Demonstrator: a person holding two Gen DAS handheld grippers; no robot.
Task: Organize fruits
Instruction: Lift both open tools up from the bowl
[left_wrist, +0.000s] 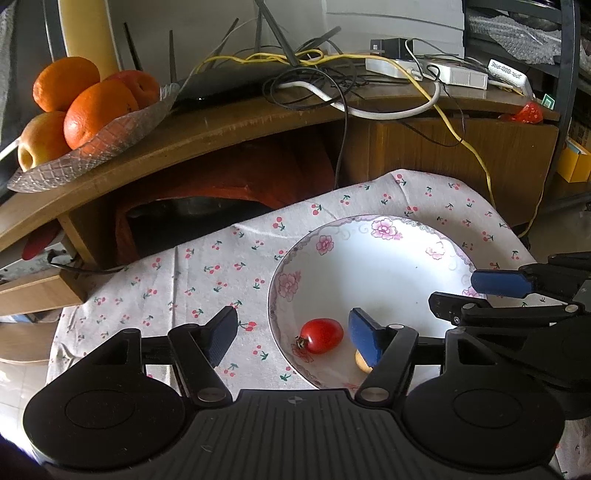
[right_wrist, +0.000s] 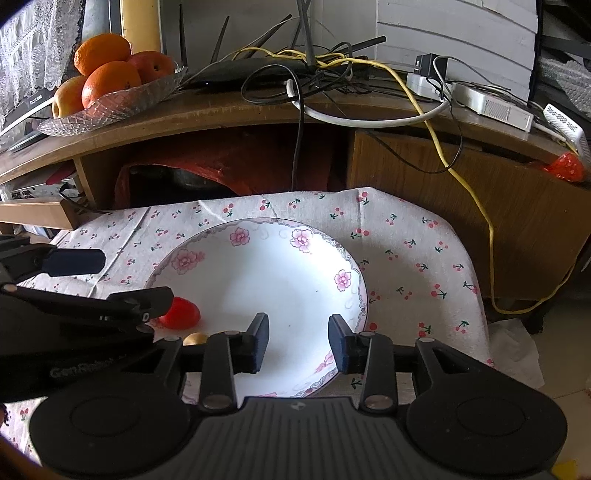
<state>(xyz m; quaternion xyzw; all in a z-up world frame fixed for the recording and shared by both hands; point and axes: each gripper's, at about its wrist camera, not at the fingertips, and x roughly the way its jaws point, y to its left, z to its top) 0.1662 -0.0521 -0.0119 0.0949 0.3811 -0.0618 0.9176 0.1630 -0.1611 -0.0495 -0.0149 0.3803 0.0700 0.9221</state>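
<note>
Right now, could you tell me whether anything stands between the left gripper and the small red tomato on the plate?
Nothing visible does. The red tomato lies uncovered on the plate, between the open fingers of the left gripper. A small yellowish fruit sits beside it, partly hidden behind the right-hand finger, not in the path.

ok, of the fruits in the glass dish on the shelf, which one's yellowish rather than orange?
The apple at the near-left end of the glass dish, yellow-tinged with a stem dimple. The others are two oranges and a redder fruit behind.

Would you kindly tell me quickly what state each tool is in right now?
Left tool: open, holding nothing; the cherry tomato lies loose between its fingers.
Right tool: open, empty.
</note>
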